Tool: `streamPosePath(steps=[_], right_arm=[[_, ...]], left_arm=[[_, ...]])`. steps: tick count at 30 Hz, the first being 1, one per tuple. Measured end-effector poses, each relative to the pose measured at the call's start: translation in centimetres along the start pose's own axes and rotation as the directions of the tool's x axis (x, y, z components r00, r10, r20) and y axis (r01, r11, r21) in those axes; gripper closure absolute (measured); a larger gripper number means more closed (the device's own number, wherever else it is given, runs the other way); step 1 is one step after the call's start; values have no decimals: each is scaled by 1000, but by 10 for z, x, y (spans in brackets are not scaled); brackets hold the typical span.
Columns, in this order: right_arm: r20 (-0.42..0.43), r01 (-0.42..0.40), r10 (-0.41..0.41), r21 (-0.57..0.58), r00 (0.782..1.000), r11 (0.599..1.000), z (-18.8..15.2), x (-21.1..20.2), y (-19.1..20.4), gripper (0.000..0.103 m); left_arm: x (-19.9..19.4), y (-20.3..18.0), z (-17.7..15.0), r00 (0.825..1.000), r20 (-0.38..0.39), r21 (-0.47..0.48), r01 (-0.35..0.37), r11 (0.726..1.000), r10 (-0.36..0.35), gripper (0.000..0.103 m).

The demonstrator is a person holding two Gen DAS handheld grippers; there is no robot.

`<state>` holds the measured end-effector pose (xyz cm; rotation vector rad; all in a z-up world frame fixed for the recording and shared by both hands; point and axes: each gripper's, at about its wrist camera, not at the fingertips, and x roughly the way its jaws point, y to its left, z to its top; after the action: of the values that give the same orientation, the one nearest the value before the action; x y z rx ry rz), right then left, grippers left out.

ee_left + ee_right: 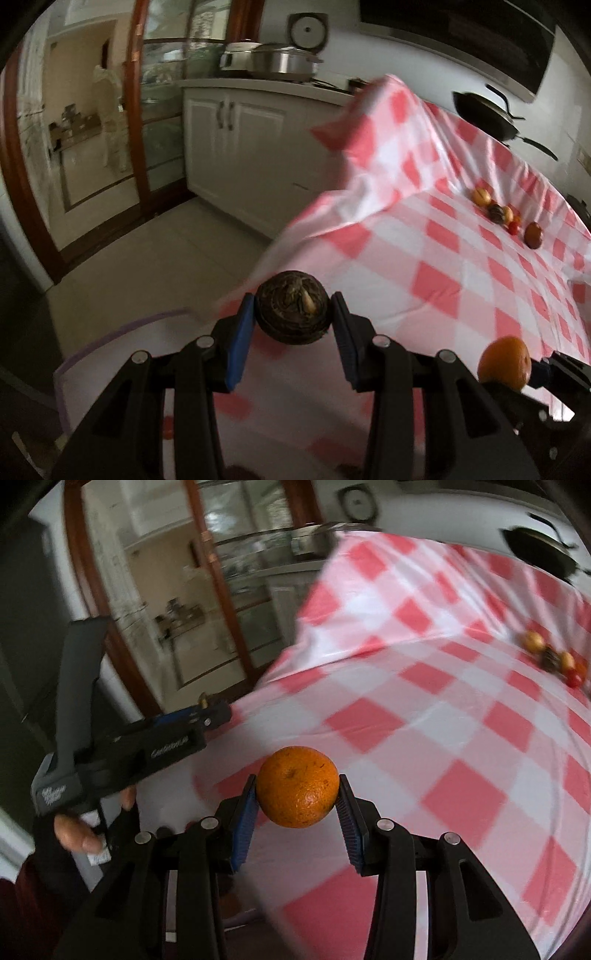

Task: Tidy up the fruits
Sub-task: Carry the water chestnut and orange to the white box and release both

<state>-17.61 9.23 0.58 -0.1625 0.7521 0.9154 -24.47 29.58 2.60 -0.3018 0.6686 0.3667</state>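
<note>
My left gripper (293,314) is shut on a dark brown round fruit (293,307) with a pale stem tip, held above the near left edge of the table. My right gripper (297,788) is shut on an orange (297,786), held above the checked cloth; the orange also shows in the left wrist view (504,363) at the lower right. A row of several small fruits (506,218) lies on the red-and-white checked tablecloth (443,258) at the far right; it also shows in the right wrist view (554,659). The left gripper's body (147,746) shows at the left of the right wrist view.
A clear container with a purple rim (110,354) sits below the left gripper at the table's near left. A black pan (487,114) rests at the table's far edge. White cabinets (240,147) with pots and a glass door (159,110) stand behind.
</note>
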Motion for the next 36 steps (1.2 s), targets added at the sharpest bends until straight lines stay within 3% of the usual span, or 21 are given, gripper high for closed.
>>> streamPosePath(steps=[7, 13, 18, 23, 29, 36], right_arm=[[-63, -103, 92, -202, 994, 974, -19, 21, 67, 61], [-209, -174, 103, -359, 973, 917, -54, 60, 115, 61], [-352, -166, 11, -411, 936, 896, -83, 105, 125, 61], [-432, -129, -107, -482, 895, 867, -103, 140, 132, 61], [-449, -124, -193, -585, 872, 802, -122, 155, 149, 61], [-472, -105, -223, -573, 853, 813, -119, 167, 143, 61]], left_arm=[[-10, 70, -14, 993, -12, -83, -116, 990, 115, 61], [18, 111, -40, 975, -142, -133, -189, 973, 170, 61], [62, 127, -74, 934, -309, -129, -229, 965, 180, 61], [89, 126, -101, 900, -384, -84, -253, 964, 203, 61], [103, 125, -112, 891, -408, -65, -248, 967, 201, 61], [112, 122, -117, 887, -420, -48, -232, 971, 191, 61]])
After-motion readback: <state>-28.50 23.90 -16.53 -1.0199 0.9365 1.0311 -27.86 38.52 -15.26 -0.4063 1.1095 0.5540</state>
